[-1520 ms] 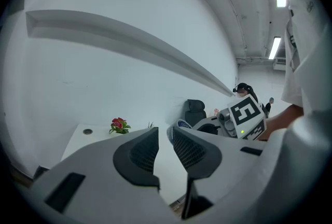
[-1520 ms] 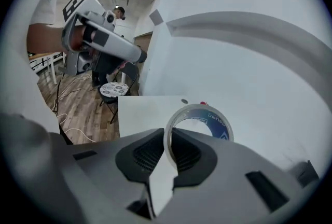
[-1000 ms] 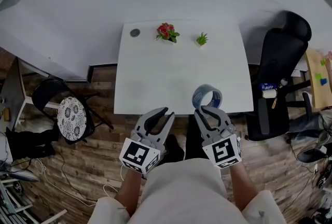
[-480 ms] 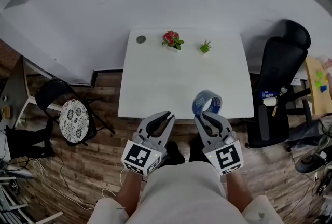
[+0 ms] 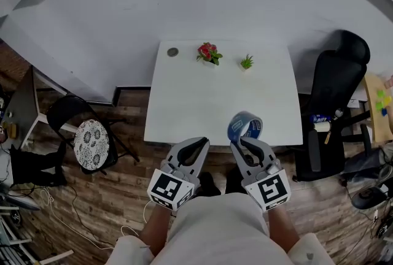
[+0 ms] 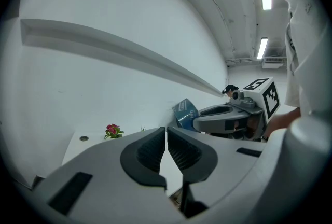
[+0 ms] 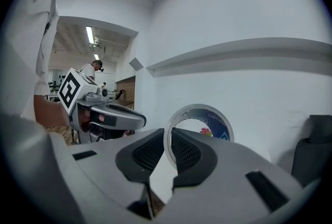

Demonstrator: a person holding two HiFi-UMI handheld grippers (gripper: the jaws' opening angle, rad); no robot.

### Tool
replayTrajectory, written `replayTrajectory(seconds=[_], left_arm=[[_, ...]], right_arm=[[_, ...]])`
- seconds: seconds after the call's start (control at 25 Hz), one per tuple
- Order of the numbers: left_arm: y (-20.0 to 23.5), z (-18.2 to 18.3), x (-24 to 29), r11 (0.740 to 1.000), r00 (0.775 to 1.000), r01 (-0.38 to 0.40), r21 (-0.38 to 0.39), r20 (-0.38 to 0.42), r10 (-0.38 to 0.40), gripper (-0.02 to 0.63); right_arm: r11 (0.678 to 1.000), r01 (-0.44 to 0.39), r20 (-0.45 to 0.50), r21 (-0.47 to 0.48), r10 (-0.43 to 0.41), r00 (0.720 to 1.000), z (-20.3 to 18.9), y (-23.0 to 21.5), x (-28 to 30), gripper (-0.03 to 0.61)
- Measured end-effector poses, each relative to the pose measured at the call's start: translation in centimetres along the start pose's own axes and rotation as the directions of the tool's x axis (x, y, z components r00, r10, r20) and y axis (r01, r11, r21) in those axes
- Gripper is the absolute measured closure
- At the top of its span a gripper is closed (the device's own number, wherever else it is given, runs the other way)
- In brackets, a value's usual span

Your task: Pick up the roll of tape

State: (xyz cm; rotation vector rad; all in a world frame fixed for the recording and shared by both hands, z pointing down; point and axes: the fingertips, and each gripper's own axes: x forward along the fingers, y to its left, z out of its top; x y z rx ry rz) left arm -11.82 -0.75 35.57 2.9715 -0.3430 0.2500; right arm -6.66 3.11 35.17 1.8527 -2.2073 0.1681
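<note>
White table [image 5: 202, 98] is standing against a pale wall, carrying a pot of red flowers [image 5: 209, 52] and a small green plant [image 5: 247, 62] at its far edge. The right gripper [image 5: 245, 142] is clamping the roll of tape [image 5: 244, 125] by its wall, with one jaw inside the ring and the other outside. The roll is standing on edge and jutting forward from the jaws, hanging over the table's near edge, apparently clear of the surface. The left gripper [image 5: 198, 143] is hovering just beside it, jaws pressed together on nothing. Judging from this, the pickup is looking done, and any onward carry is falling to the right hand.
</note>
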Motion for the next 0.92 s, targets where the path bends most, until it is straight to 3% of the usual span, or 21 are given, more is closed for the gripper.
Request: replayTrajectory(seconds=[0.92], left_arm=[[-0.27,0.48,0.75,1.0,1.0,0.006,-0.013,0.017,-0.006,0.586]], right_arm=[[1.0,-0.011,-0.005,-0.007,0.011,1.0,0.36,-0.67,-0.03,0.531]])
